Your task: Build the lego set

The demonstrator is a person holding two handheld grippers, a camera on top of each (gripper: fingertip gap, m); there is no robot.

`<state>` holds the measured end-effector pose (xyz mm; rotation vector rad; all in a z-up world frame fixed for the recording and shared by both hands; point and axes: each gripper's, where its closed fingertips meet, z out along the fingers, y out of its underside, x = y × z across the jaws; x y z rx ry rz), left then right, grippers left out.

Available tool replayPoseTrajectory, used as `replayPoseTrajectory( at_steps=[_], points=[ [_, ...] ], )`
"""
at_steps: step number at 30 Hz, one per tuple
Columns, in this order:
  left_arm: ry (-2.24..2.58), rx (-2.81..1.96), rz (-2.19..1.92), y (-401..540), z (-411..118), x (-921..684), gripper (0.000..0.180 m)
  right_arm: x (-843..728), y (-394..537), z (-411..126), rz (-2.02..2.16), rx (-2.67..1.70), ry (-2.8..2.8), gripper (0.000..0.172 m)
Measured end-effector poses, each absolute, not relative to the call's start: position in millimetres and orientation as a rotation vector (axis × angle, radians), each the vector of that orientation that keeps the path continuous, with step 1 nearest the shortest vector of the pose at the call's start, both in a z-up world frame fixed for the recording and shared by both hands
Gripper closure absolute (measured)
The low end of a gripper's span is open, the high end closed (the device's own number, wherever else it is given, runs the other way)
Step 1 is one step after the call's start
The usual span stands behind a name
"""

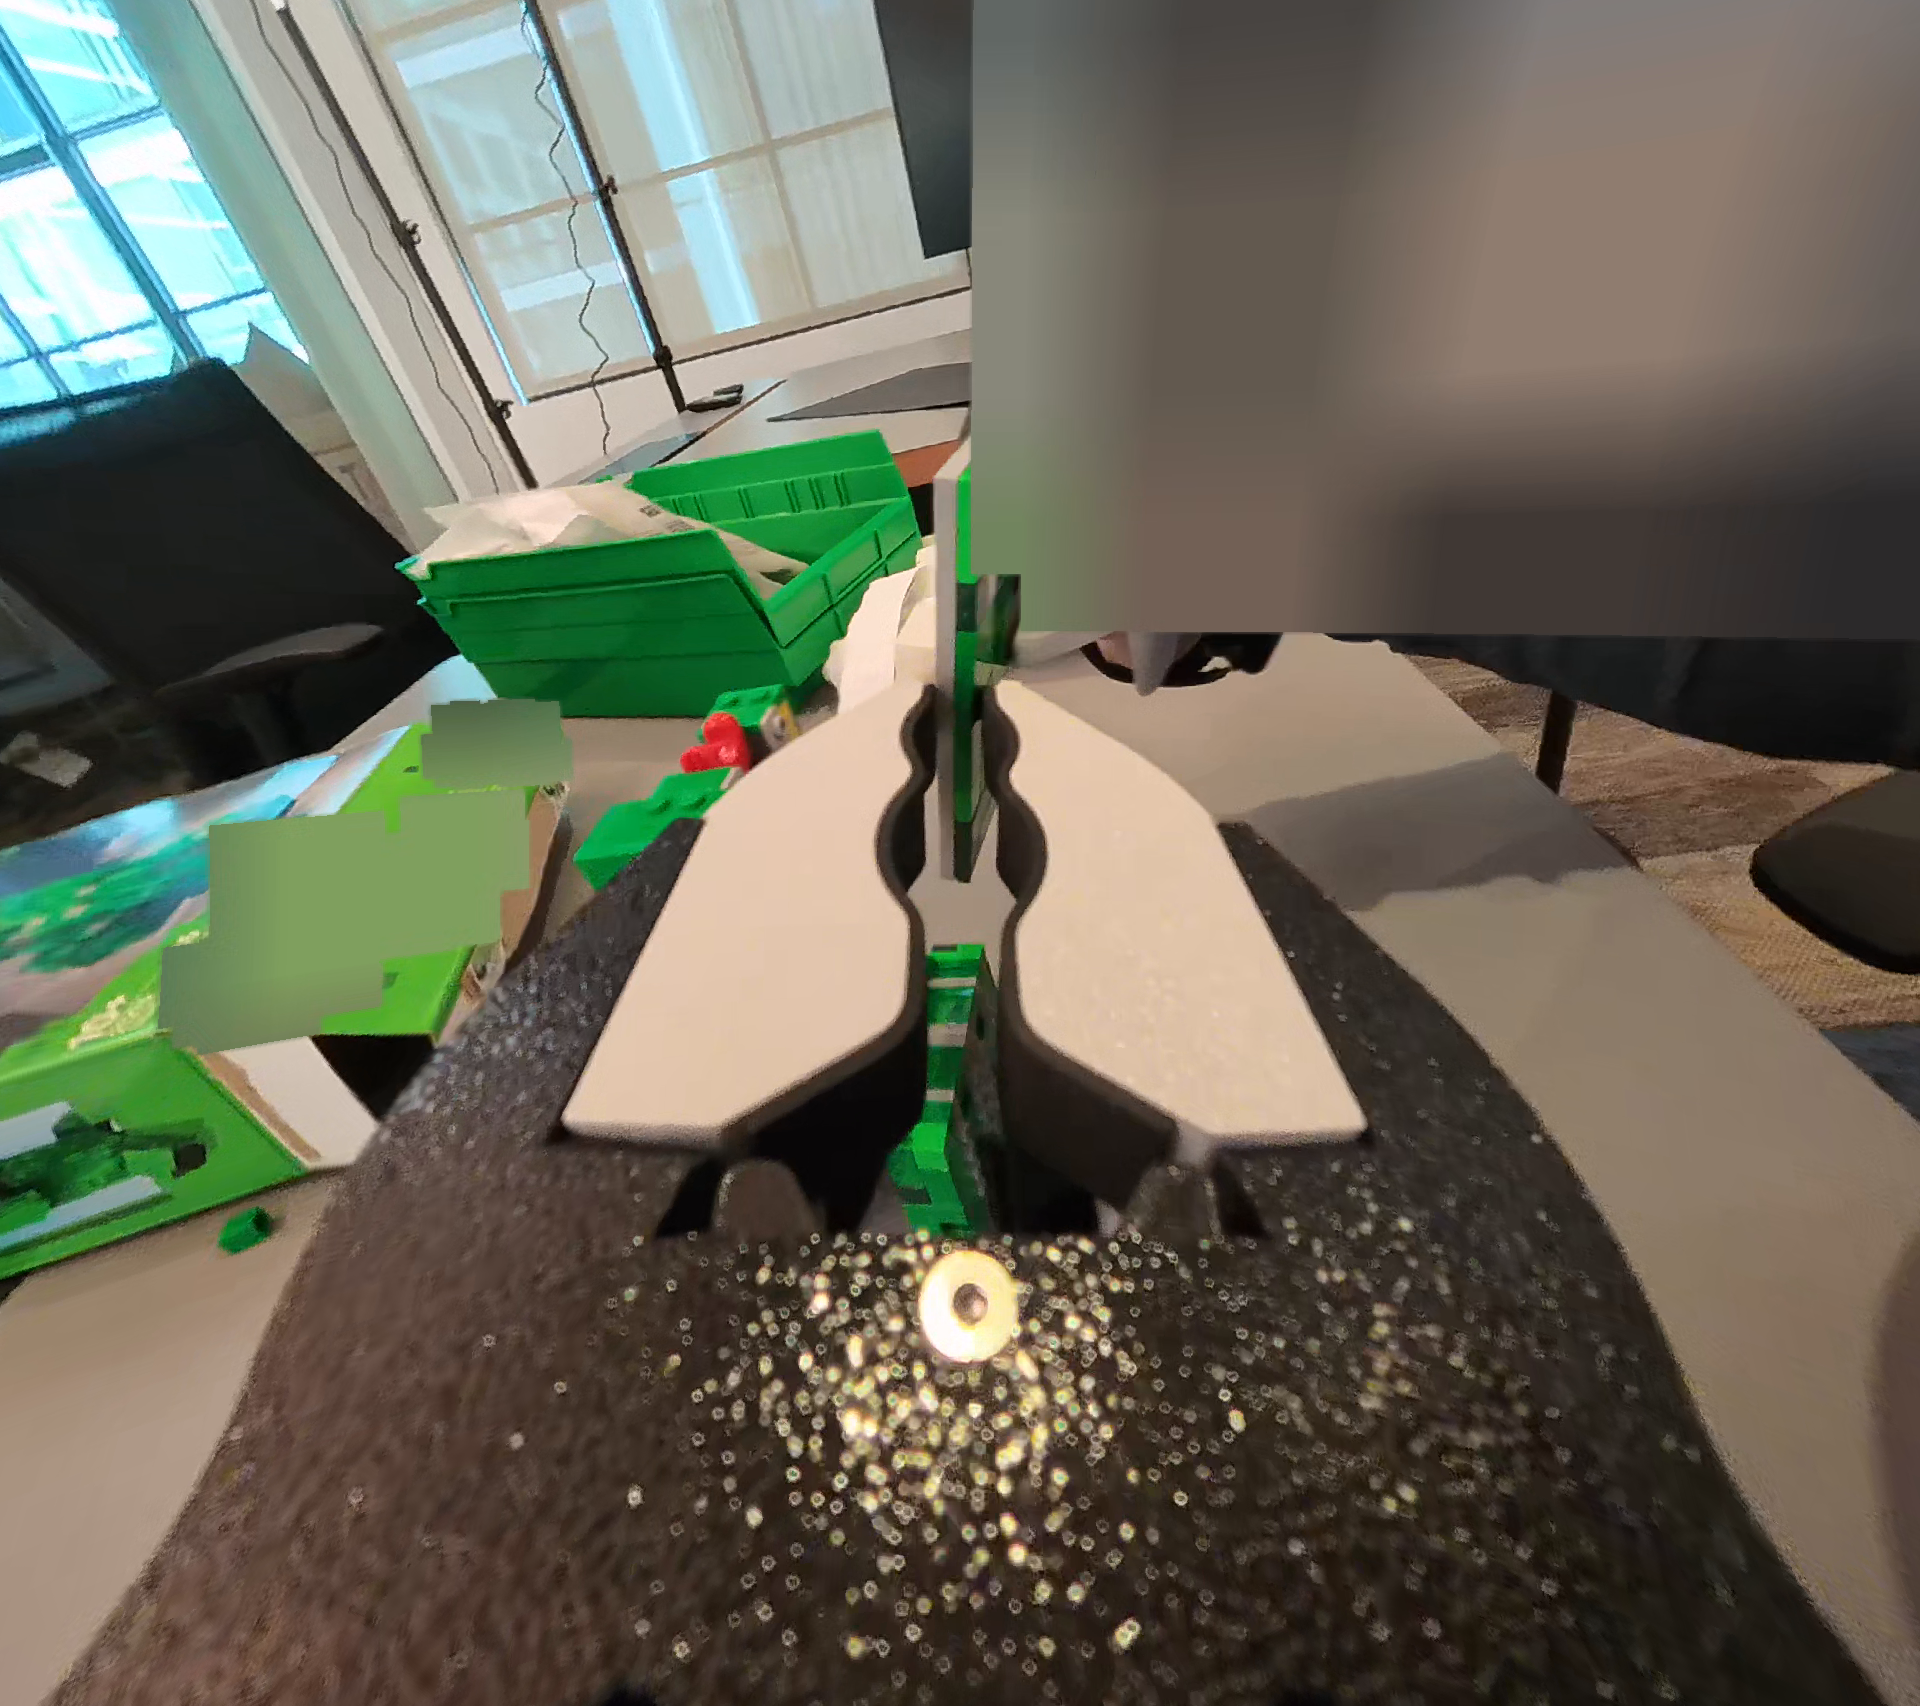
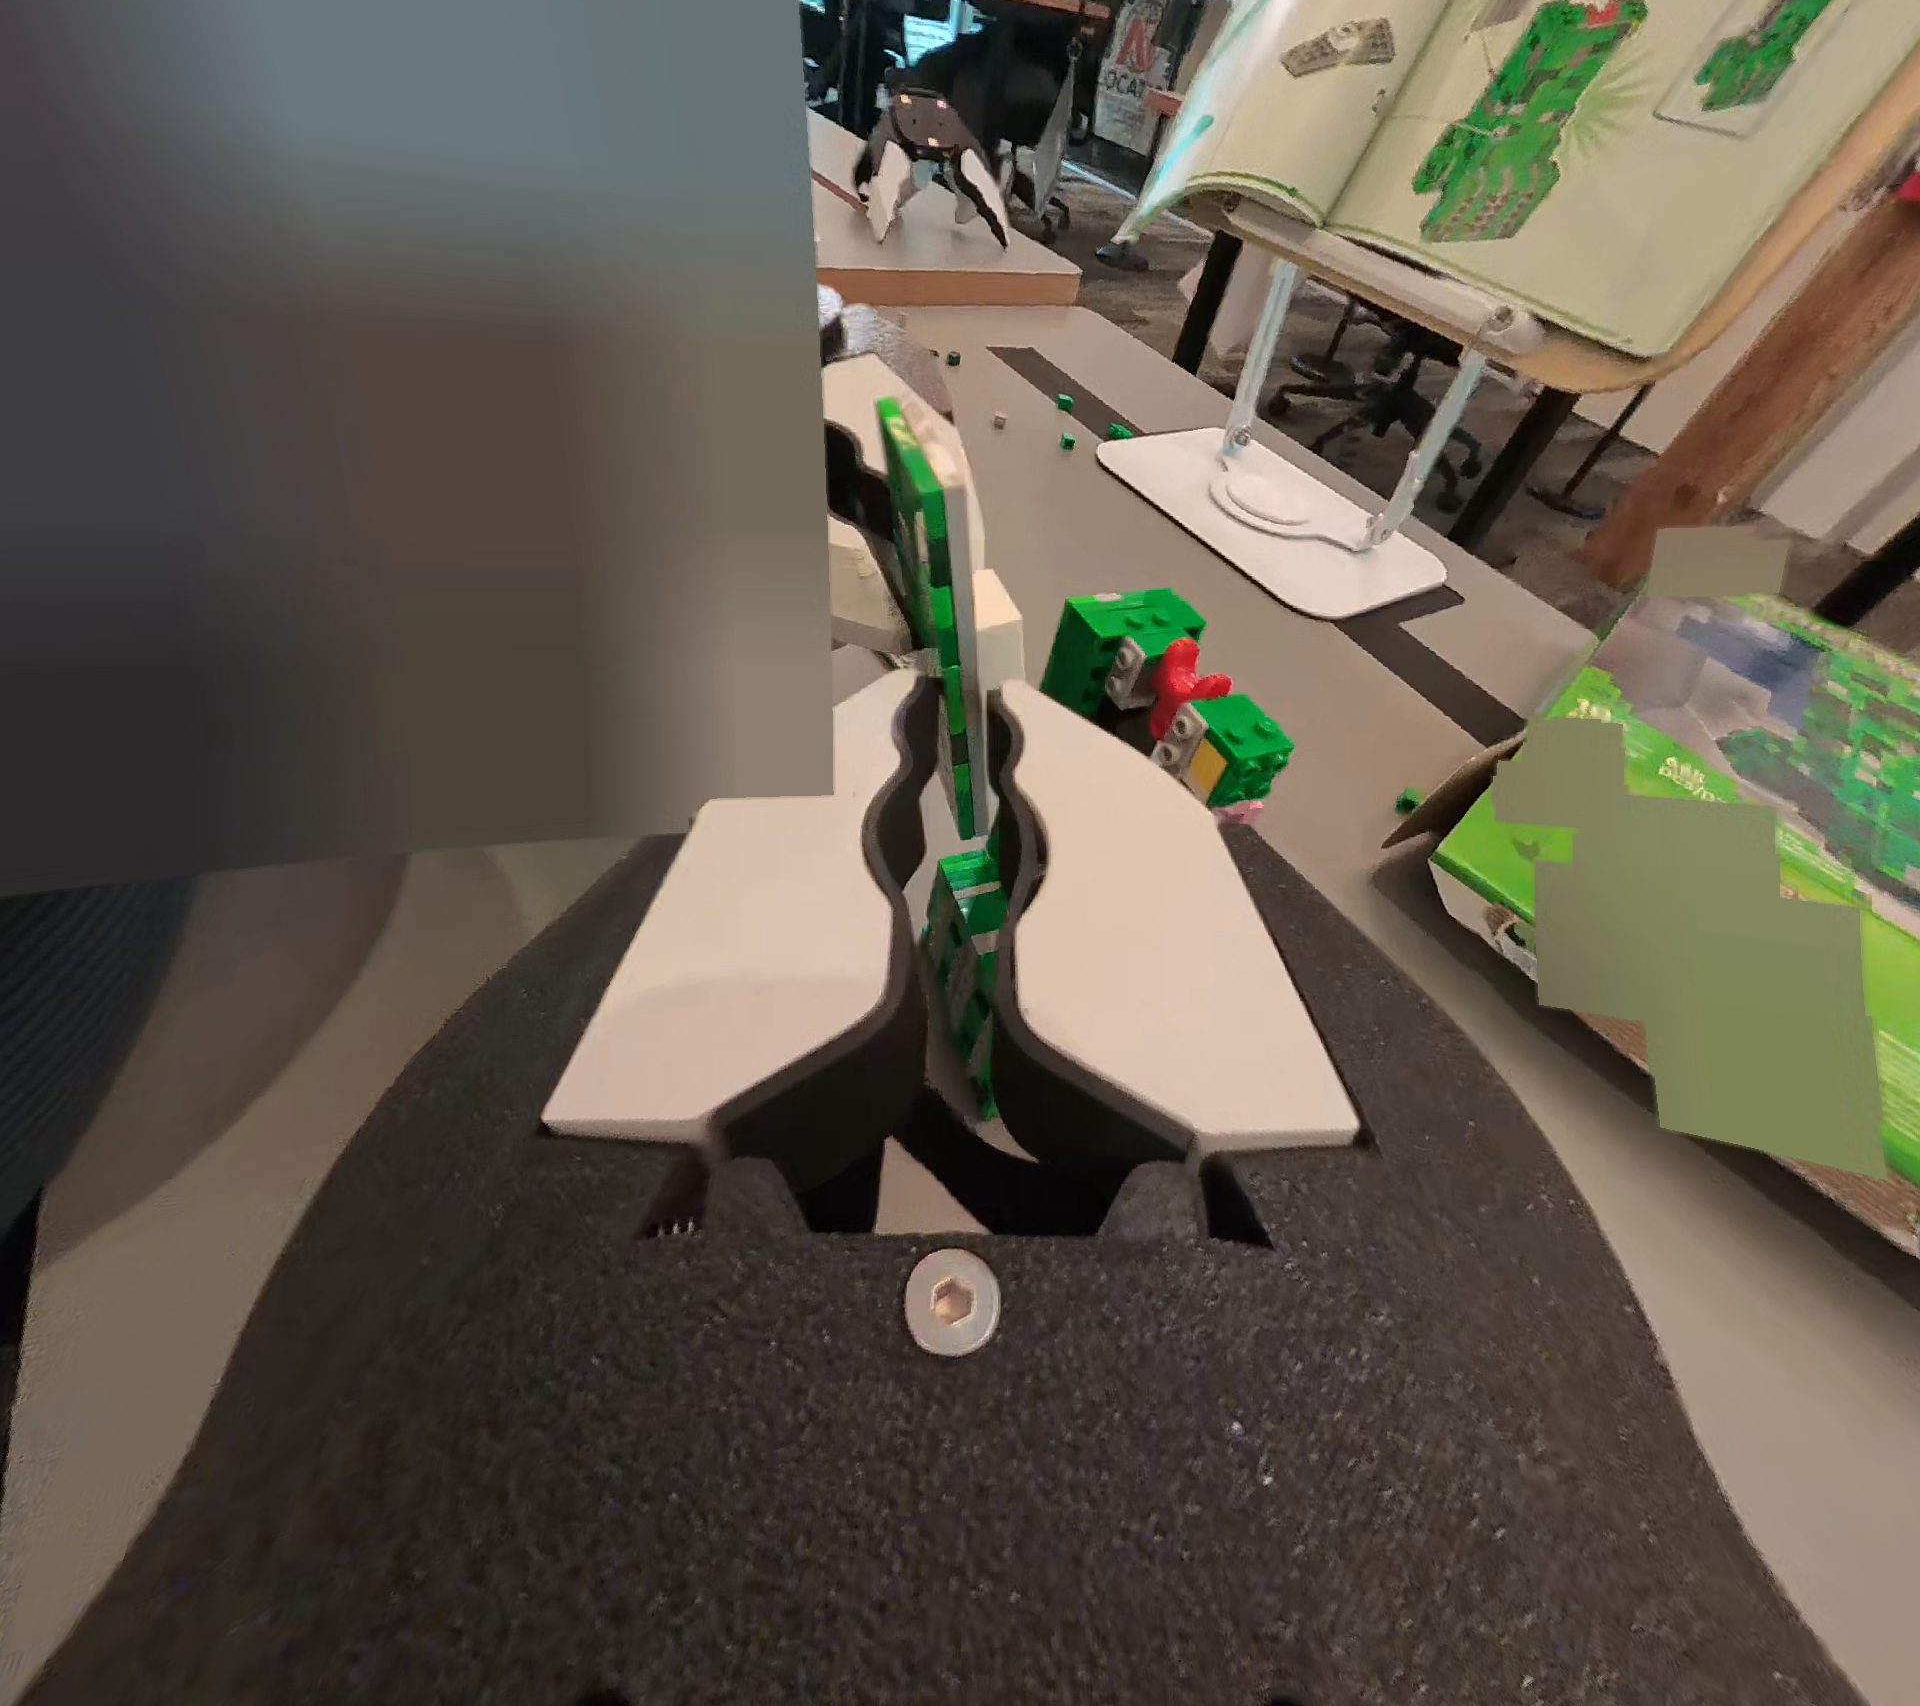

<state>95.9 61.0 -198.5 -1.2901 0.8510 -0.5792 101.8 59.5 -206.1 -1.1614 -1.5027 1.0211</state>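
Note:
A flat panel of green and grey toy plates (image 1: 951, 576) stands on edge above the grey table (image 1: 1403, 877). My left gripper (image 1: 961, 706) is shut on one end of it, with both pads against its faces. In the right wrist view the same panel (image 2: 935, 555) runs away from me. My right gripper (image 2: 961, 690) is shut on its near end. The left gripper's white fingers (image 2: 860, 586) grip the far end. More green bricks of the panel show low between the right fingers.
A green brick build with a red piece (image 2: 1174, 700) lies on the table right of the panel, also in the left wrist view (image 1: 717, 747). Stacked green bins (image 1: 665, 607), a printed green box (image 2: 1714, 825), an open booklet (image 2: 1507, 46) on a white stand (image 2: 1278, 513), loose small bricks (image 2: 1065, 409).

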Motion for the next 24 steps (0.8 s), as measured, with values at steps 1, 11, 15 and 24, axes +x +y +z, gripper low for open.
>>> replayPoseTrajectory(
  at_steps=[1, 11, 15, 24],
  points=[
    [0.864, -1.271, -0.565, 59.1, -197.7, 96.6, 0.173, 102.3, 57.8, -205.4, 1.004, -1.121, -1.517, 0.165],
    [0.944, -1.099, -0.387, 44.6, -192.6, 95.3, 0.161, 107.8, 45.3, -208.3, 0.792, -0.872, -1.614, 0.166],
    [0.837, -1.151, -0.326, 57.4, -193.5, 76.1, 0.138, 110.2, 62.2, -220.2, 0.859, -0.965, -1.58, 0.166],
    [0.806, -1.52, -0.422, 106.4, -242.2, 64.8, 0.094, 98.1, 88.5, -241.3, 1.041, -1.053, -1.541, 0.166]
  ],
)
